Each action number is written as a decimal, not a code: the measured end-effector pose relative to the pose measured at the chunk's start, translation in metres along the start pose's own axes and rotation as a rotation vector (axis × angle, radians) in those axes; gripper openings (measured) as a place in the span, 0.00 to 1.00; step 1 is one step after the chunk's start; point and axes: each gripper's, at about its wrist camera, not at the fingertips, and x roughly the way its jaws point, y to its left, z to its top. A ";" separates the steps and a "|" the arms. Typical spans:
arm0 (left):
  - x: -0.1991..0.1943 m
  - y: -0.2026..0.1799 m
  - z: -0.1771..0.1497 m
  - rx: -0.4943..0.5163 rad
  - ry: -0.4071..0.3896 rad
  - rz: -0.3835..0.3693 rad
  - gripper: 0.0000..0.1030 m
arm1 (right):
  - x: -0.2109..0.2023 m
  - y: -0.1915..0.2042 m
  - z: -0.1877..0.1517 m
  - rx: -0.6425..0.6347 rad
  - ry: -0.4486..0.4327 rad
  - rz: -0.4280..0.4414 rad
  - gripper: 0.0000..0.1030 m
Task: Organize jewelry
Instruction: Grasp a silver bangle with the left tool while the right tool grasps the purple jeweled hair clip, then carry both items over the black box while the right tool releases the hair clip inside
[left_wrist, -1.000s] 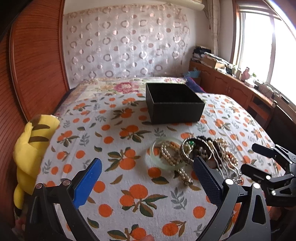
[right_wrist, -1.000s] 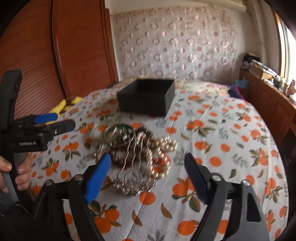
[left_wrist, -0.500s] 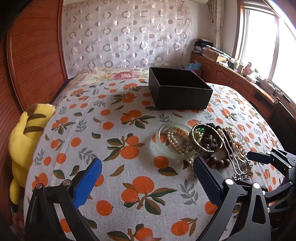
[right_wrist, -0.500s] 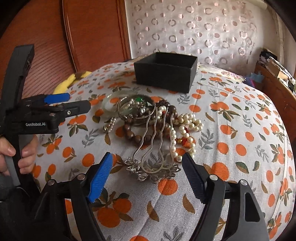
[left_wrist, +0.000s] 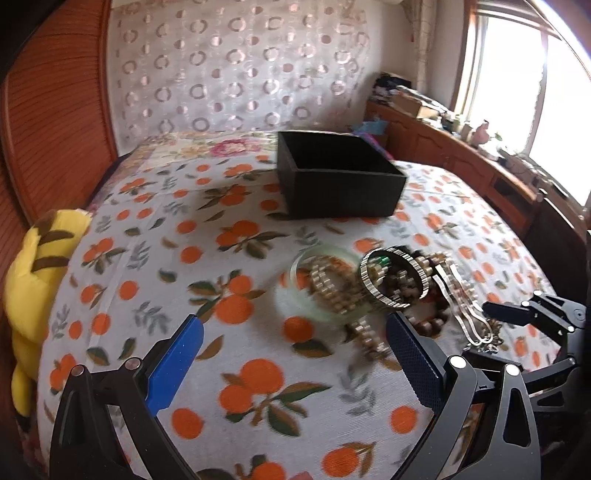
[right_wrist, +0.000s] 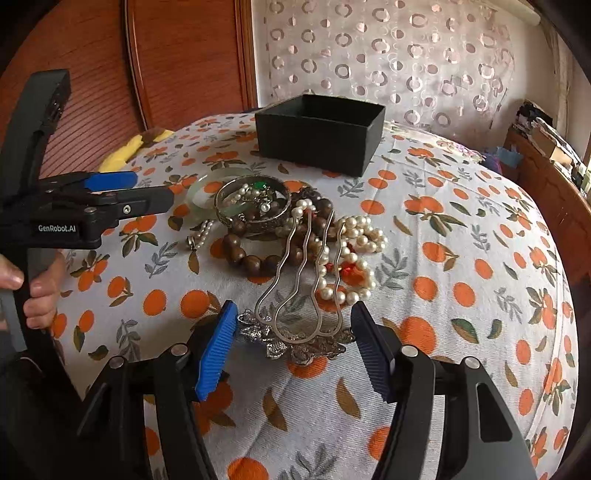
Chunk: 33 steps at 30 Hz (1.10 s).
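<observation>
The left tongs (left_wrist: 295, 354) hang open over a bed (left_wrist: 155, 258) covered in a white cloth printed with oranges and leaves, nothing between their blue pads. Just beyond them lies a blurred heap of jewelry: a pale green bangle (left_wrist: 295, 291) with a pearl strand (left_wrist: 332, 291) across it, a silver bangle (left_wrist: 395, 280) leaning on it, dark wooden beads (left_wrist: 428, 325) and a silver hairpin (left_wrist: 465, 310) to the right. The right tongs (left_wrist: 517, 332) reach in from the right edge at the hairpin's end. Farther back stands an open black box (left_wrist: 340, 184). A yellow plush toy (left_wrist: 33, 280) lies at the bed's left edge.
</observation>
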 end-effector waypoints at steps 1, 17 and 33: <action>0.000 -0.003 0.004 0.007 -0.002 -0.028 0.93 | -0.003 0.000 0.000 0.000 -0.007 0.003 0.64; 0.056 -0.015 0.042 -0.015 0.139 -0.289 0.20 | -0.023 -0.017 0.004 0.014 -0.086 -0.011 0.64; 0.036 -0.024 0.053 0.042 0.033 -0.218 0.04 | -0.035 -0.021 0.014 0.005 -0.139 -0.003 0.64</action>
